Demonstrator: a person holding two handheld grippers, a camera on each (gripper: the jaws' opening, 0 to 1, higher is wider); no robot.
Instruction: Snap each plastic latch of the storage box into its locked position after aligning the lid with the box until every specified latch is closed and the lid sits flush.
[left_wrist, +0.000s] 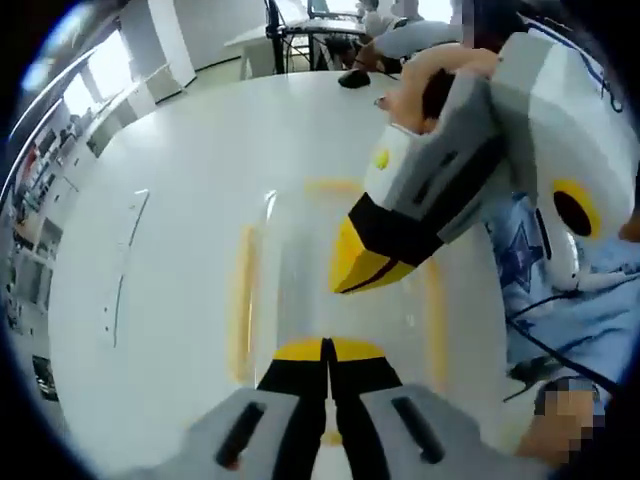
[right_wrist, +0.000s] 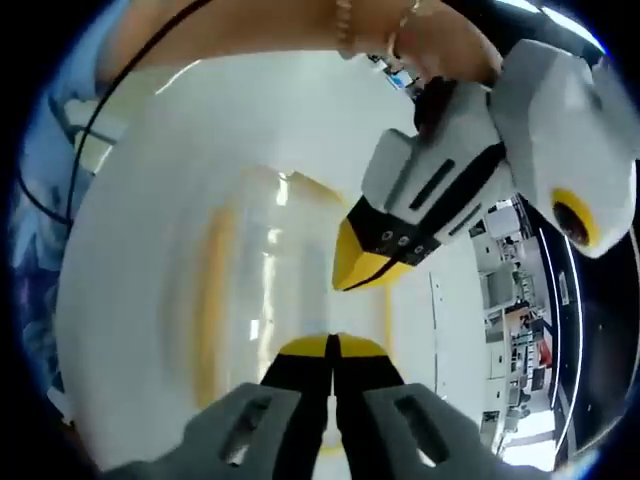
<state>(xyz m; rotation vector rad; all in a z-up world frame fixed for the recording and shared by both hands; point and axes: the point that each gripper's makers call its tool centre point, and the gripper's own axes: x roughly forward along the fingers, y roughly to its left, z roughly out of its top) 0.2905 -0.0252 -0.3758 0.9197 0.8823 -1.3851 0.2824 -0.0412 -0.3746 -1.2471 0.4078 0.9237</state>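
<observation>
On a white table (left_wrist: 180, 200), a clear storage box (left_wrist: 300, 270) with a see-through lid and yellow latches lies flat, blurred in both views. Left gripper (left_wrist: 327, 350): seen from behind in the left gripper view, jaws pressed together with no gap, yellow tips over the near edge of the box; nothing sits between them, and whether the tips touch the lid cannot be told. Right gripper (right_wrist: 330, 347): in the right gripper view, likewise closed, jaws meeting along one dark seam, yellow tips above the near end of the box; contact with the box unclear. Each gripper also appears in the other's view, coming down from the upper right with its yellow point (left_wrist: 362, 265) aimed at the middle of the lid, jaws together. Yellow latches: one long pale band (left_wrist: 240, 305) along the left side of the box, another (left_wrist: 435, 320) along the right side, a fainter one (left_wrist: 330, 187) at the far end; all smeared, and locked or unlocked cannot be made out. A hand (left_wrist: 425, 75) grips the right gripper's body. A blue sleeve or garment (left_wrist: 560, 300) fills the right edge of the left gripper view. Desks and chairs (left_wrist: 300, 30) stand in the background, too small to detail.
</observation>
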